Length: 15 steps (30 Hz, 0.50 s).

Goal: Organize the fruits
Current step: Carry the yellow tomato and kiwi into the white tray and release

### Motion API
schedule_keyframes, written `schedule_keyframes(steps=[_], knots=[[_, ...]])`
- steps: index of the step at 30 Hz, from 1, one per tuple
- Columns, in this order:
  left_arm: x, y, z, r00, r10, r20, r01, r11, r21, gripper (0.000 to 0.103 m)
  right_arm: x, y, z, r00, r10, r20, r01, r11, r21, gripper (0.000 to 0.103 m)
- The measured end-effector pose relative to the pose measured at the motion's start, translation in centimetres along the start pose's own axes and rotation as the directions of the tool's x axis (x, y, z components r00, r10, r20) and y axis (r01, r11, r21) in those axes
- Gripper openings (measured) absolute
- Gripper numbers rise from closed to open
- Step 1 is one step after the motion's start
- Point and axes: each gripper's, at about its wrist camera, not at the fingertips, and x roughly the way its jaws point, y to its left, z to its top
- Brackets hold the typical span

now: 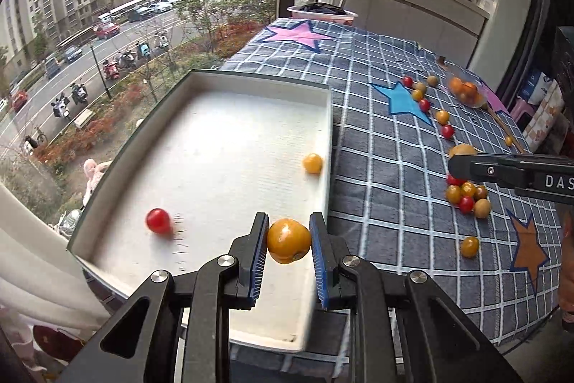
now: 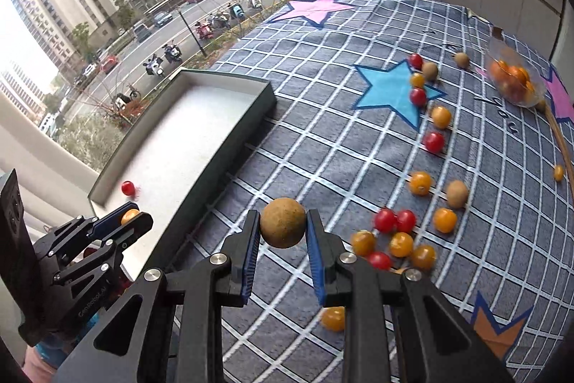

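Note:
My left gripper (image 1: 289,236) is shut on an orange tomato (image 1: 288,240) and holds it over the near end of a white tray (image 1: 215,139). The tray holds a red tomato (image 1: 158,220) and a yellow tomato (image 1: 312,163). My right gripper (image 2: 283,227) is shut on a brown kiwi berry (image 2: 283,222) above the checked cloth, right of the tray (image 2: 201,131). Several red, orange and brown fruits (image 2: 394,239) lie loose on the cloth to its right. The left gripper (image 2: 123,221) shows in the right wrist view at the tray's near end.
A clear bowl (image 2: 513,81) with orange fruits stands at the far right of the blue checked cloth (image 2: 323,78). A pink basin (image 1: 323,13) sits at the far end. A window runs along the left behind the tray. A wooden stick (image 2: 561,146) lies by the bowl.

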Motion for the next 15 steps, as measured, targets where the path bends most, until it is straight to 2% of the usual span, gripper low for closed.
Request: schedule_keyframes(steps=[5,10,15], knots=[[0.8,3.4,-0.5,0.995,0.094,-0.015,-0.094,0.995,-0.019,0.025,2.1,4.1,1.1,0.999,0.036,-0.031,-0.038,0.997,-0.068,0.028],[2.4,5.7,-1.1,0.99,0.122,-0.068,-0.125,0.991,-0.051,0.025,5.0,7.5,2.0,0.993,0.071,-0.093,-0.081,0.99,-0.111,0.028],[3.1,6.7,-1.5,0.987,0.127,-0.097,-0.133,0.989,-0.061,0.025,7.8,9.9,2.6,0.987,0.051,-0.149,-0.077,0.982,-0.173,0.028]])
